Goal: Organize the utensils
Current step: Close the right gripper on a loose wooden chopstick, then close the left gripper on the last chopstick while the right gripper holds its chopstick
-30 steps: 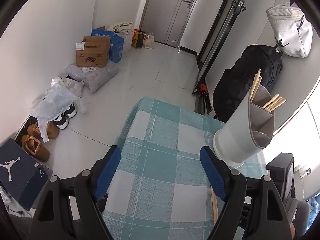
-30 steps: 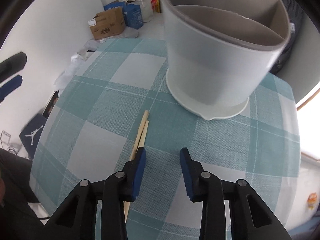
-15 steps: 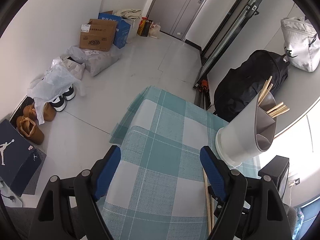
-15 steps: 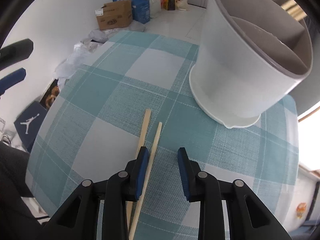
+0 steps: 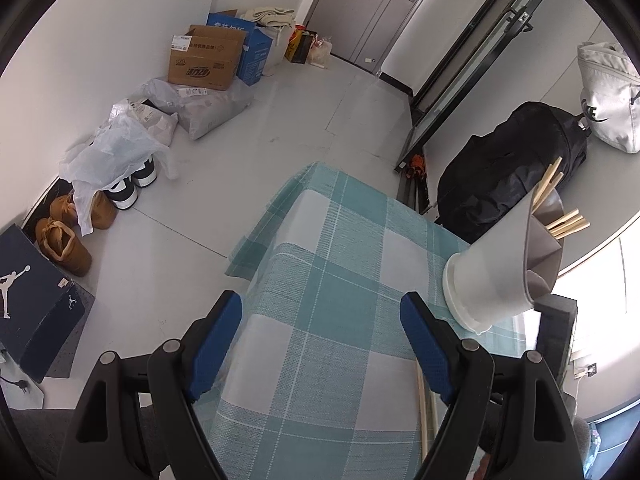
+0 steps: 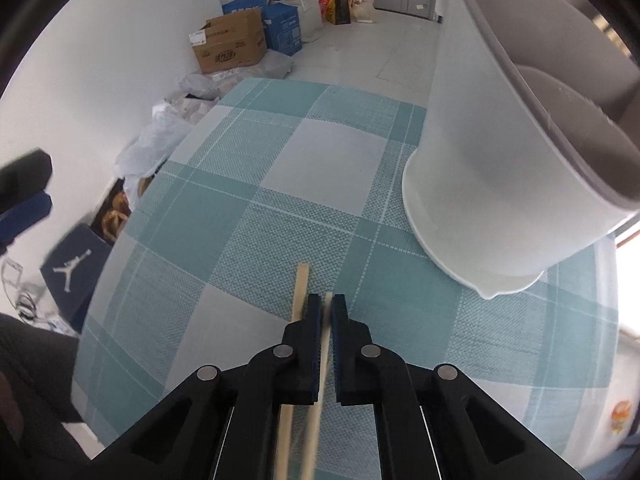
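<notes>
Two wooden chopsticks lie on the teal checked tablecloth (image 6: 248, 216). My right gripper (image 6: 327, 307) is shut on one chopstick (image 6: 327, 320); the other chopstick (image 6: 299, 296) lies just left of its left finger. A white divided utensil holder (image 6: 480, 184) stands close ahead on the right. In the left wrist view the holder (image 5: 500, 272) has several chopsticks (image 5: 560, 220) in it, and the two loose chopsticks (image 5: 423, 408) show by my right finger. My left gripper (image 5: 320, 332) is open and empty above the table's near left part.
The table is small, with its left and far edges near. On the floor to the left are cardboard boxes (image 5: 204, 60), plastic bags (image 5: 120, 140), shoes (image 5: 64, 236) and a shoebox (image 5: 28, 300). A black bag (image 5: 504, 184) stands behind the holder.
My right gripper has closed from open onto the right-hand chopstick. The left gripper has drawn back and risen a little, still open.
</notes>
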### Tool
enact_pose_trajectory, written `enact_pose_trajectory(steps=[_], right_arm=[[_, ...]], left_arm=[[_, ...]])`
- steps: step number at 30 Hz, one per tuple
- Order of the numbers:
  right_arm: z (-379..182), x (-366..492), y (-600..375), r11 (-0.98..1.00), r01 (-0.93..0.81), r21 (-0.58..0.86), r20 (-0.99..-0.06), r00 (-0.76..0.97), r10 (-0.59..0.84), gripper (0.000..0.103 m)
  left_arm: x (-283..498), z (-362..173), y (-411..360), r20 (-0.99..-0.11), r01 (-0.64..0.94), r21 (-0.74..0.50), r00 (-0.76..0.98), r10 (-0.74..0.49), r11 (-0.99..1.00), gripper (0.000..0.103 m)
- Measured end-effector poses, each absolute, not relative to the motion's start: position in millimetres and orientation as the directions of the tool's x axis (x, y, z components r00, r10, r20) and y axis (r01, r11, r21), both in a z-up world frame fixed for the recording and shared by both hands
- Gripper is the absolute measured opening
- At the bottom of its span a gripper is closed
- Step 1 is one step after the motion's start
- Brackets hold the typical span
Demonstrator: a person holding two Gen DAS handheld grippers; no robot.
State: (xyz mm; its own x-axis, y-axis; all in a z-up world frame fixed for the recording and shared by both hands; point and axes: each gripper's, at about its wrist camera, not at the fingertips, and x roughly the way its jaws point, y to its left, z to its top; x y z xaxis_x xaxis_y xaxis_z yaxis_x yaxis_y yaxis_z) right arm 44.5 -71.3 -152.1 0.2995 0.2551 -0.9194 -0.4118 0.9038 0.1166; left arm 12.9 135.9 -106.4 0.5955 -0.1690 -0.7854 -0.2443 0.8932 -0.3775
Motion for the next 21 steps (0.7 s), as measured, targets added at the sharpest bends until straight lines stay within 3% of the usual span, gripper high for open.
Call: enact_pose_trajectory(steps=[8, 21], right_arm=[[-109, 33, -99, 0.884, -0.402, 0.239, -0.811, 0.419, 0.409, 0.003], [-54, 3, -179, 0.847, -0.368, 0.383, -0.629, 0.568, 0.531, 0.003]], left_arm=[[17, -116, 123, -0.820, -0.229, -0.347, 0.545, -0.175, 0.910, 0.078], [34, -129, 45, -0.885, -0.034, -0.235, 0.420, -0.199, 0.971, 0.078]])
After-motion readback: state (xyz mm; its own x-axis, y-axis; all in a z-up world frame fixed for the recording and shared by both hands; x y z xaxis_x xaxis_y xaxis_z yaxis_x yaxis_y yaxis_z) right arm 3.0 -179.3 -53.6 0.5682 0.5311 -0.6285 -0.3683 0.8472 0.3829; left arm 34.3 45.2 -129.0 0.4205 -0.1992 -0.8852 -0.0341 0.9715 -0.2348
